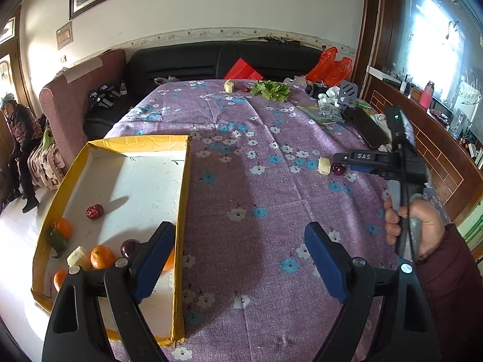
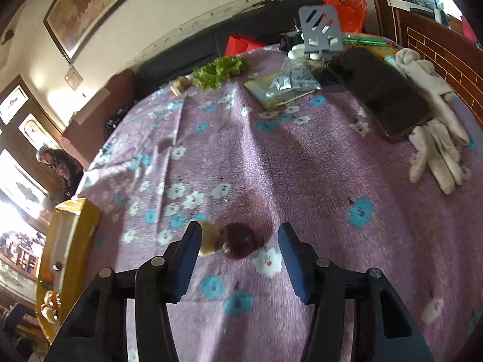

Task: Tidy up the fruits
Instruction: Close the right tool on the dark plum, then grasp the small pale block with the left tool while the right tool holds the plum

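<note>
A yellow-rimmed box (image 1: 181,199) lies on the purple flowered cloth at the left. It holds several oranges (image 1: 102,256), dark red fruits (image 1: 94,211) and a pale chunk (image 1: 76,255). My left gripper (image 1: 240,235) is open and empty, its left finger over the box's near right corner. My right gripper (image 2: 240,235) is open, its fingers either side of a dark red fruit (image 2: 241,239) and a pale chunk (image 2: 208,239) on the cloth. The same pair shows in the left wrist view: fruit (image 1: 338,169), chunk (image 1: 324,166). The right gripper (image 1: 359,158) stands by them.
Lettuce (image 1: 271,90), another pale chunk (image 1: 229,86) and a small red fruit (image 1: 245,89) lie at the far end. A phone (image 2: 380,90), white gloves (image 2: 434,150), a foil packet (image 2: 289,84) and a grey stand (image 2: 321,30) fill the far right. A person sits at left.
</note>
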